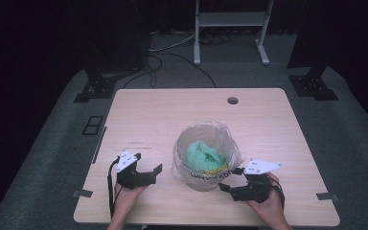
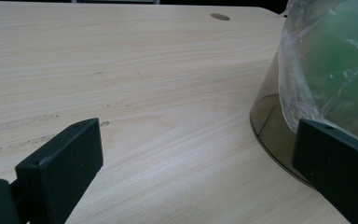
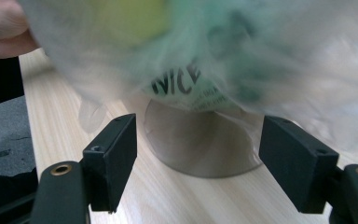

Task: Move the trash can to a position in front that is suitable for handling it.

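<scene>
A: Starting with the biggest thing, the wooden table (image 1: 139, 120) is taking up most of the high view, and the clear bin (image 1: 206, 158) is standing on it a little right of centre, near the front edge. A clear plastic bag (image 1: 230, 143) is lining it, with crumpled green stuff (image 1: 202, 155) lying inside.

B: What are the gripper views adding?

A: The right gripper view is looking at the bin's smoky base (image 3: 200, 144) and at black lettering (image 3: 177, 81) on the bag, blurred but closer than from above. The left gripper view is catching the bin's curved wall (image 2: 265, 126) at its right edge.

B: And the claws?

A: The left gripper (image 1: 141, 173) is sitting just left of the bin, jaws spread wide, gripping nothing, its right jaw close to the wall. The right gripper (image 1: 233, 178) is pointing at the bin's front right, jaws also parted wide, clasping nothing, the bag hanging just above them
</scene>
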The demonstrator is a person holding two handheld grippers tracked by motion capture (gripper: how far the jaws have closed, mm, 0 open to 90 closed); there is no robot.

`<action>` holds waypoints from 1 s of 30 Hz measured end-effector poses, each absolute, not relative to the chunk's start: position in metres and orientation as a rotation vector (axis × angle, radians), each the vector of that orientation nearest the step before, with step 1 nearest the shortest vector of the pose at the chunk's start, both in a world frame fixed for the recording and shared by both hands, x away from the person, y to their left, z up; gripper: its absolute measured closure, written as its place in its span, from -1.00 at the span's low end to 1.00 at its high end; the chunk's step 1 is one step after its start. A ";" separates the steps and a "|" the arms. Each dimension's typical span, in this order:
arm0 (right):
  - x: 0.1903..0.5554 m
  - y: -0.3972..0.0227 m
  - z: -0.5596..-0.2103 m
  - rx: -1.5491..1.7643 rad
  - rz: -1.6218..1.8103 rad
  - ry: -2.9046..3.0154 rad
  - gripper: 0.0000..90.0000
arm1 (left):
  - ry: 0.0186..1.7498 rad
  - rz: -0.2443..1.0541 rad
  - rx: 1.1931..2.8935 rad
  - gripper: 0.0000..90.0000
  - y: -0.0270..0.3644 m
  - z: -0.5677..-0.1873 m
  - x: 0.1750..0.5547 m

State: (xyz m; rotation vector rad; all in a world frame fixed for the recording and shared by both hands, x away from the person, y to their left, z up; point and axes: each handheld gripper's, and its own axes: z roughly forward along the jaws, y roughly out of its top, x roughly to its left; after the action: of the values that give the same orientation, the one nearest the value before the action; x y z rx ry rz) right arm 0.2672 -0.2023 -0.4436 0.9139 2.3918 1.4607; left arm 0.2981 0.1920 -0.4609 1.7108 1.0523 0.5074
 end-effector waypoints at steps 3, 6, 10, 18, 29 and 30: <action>0.269 -0.198 -0.444 0.942 1.433 2.377 -0.43 | 1.054 0.508 1.714 -0.98 0.192 -0.461 0.298; 0.273 -0.197 -0.444 0.970 1.433 2.367 -0.44 | 1.057 0.507 1.718 -0.98 0.192 -0.463 0.299; 0.276 -0.191 -0.443 0.982 1.435 2.353 -0.44 | 1.067 0.507 1.714 -0.98 0.194 -0.463 0.300; 0.292 -0.177 -0.438 0.984 1.425 2.360 -0.44 | 1.077 0.508 1.712 -0.98 0.195 -0.464 0.300; 0.321 -0.152 -0.430 0.982 1.431 2.344 -0.44 | 1.091 0.510 1.702 -0.98 0.200 -0.465 0.301; 0.324 -0.149 -0.429 0.977 1.434 2.342 -0.44 | 1.092 0.511 1.702 -0.98 0.200 -0.465 0.301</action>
State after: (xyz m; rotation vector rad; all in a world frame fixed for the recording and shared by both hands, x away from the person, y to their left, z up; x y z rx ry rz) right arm 0.3240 -0.1488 -0.4287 0.9767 2.3417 1.4336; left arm 0.3010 0.1998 -0.4645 1.7017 1.0922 0.5109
